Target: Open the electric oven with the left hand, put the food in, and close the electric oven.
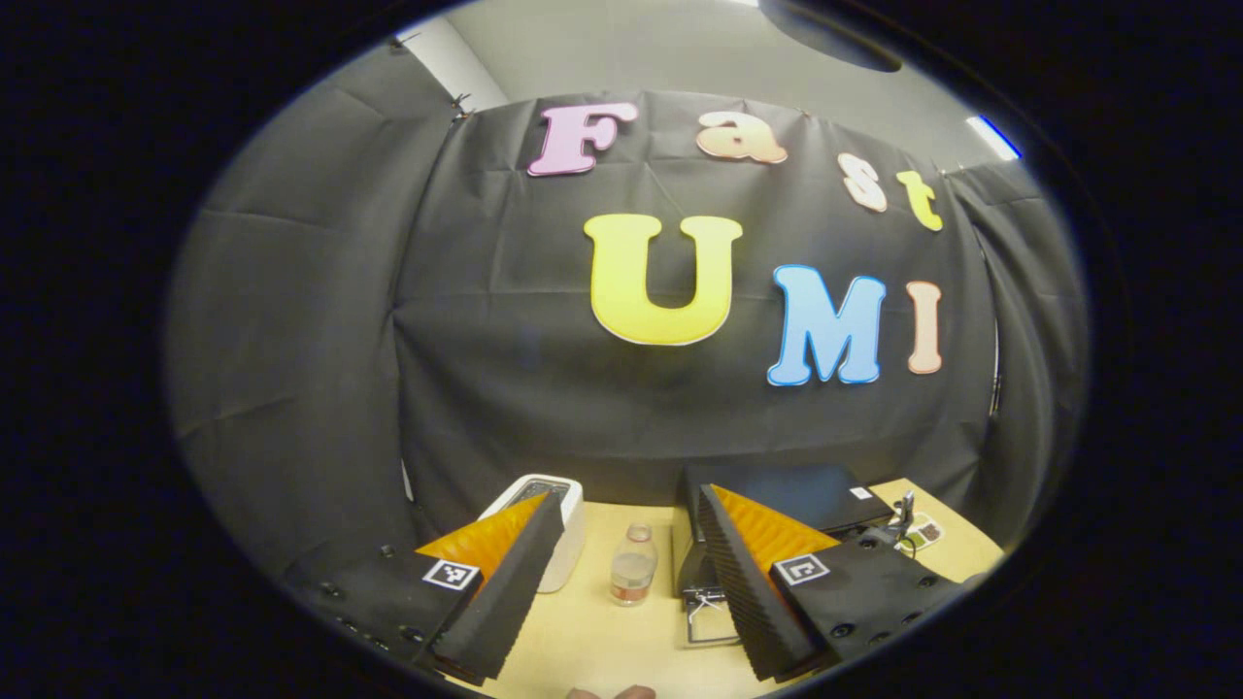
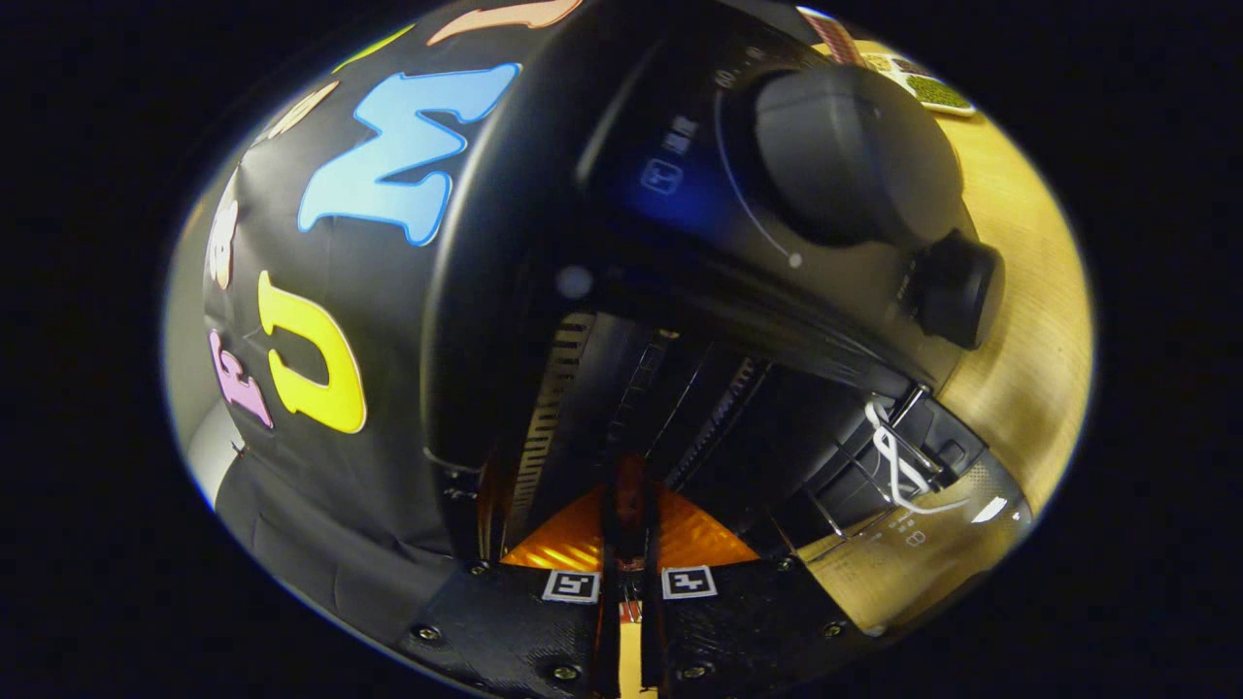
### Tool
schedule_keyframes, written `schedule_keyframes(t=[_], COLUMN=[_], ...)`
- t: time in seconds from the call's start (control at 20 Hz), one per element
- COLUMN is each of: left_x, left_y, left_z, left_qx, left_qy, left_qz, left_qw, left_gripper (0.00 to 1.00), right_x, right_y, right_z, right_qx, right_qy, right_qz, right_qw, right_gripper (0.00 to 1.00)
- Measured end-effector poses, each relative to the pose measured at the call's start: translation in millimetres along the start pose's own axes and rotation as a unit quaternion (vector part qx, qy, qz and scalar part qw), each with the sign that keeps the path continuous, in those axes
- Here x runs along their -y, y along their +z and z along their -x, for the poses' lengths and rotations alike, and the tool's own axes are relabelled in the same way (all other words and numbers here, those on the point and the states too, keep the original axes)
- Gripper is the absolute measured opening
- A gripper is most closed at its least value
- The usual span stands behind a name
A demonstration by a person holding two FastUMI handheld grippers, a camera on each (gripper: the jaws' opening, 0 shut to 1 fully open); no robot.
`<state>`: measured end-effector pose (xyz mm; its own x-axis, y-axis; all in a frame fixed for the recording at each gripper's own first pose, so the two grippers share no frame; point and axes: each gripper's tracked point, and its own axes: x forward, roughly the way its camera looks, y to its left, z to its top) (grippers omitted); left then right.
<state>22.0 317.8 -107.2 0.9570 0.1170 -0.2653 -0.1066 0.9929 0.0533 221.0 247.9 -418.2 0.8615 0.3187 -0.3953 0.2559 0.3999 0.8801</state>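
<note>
Right gripper view: the oven (image 2: 680,291), door (image 2: 913,544) down, fills the frame; the right claw (image 2: 629,524), clamped on a thin reddish food item (image 2: 629,495), reaches into the cavity. Risk: food snagging the rack, or the claw striking the door. Left claw (image 1: 621,582), apart, hovers over the table (image 1: 592,631); bottle (image 1: 633,566) and white appliance (image 1: 554,524) stand before black cloth.
</note>
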Motion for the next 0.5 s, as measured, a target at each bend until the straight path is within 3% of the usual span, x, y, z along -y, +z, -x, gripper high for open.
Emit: schedule_keyframes(t=[0.05,0.15,0.25,0.4,0.45,0.5], left_x=[-2,-2,5,21,28,35], left_y=[0,-1,-1,-1,0,-1], left_z=[2,3,3,0,-1,-3], left_qx=[-0.001,-0.001,-0.001,0.003,0.003,0.004], left_qy=[0.004,0.007,0.004,-0.007,-0.012,-0.018], left_qz=[0.000,0.003,0.006,0.006,0.006,0.006], left_qw=[1.000,1.000,1.000,1.000,1.000,1.000], left_gripper=[0.94,0.98,0.95,0.94,0.94,0.99], right_x=[3,11,26,31,27,26], right_y=[-1,4,11,23,26,27], right_z=[-2,-5,2,16,24,28], right_qx=[0.003,0.012,0.019,0.030,0.030,0.025], right_qy=[-0.008,-0.037,-0.083,-0.117,-0.107,-0.116], right_qz=[0.007,0.029,0.063,0.118,0.135,0.159], right_qw=[1.000,0.999,0.994,0.986,0.985,0.980], right_gripper=[0.10,0.13,0.25,0.35,0.39,0.54])
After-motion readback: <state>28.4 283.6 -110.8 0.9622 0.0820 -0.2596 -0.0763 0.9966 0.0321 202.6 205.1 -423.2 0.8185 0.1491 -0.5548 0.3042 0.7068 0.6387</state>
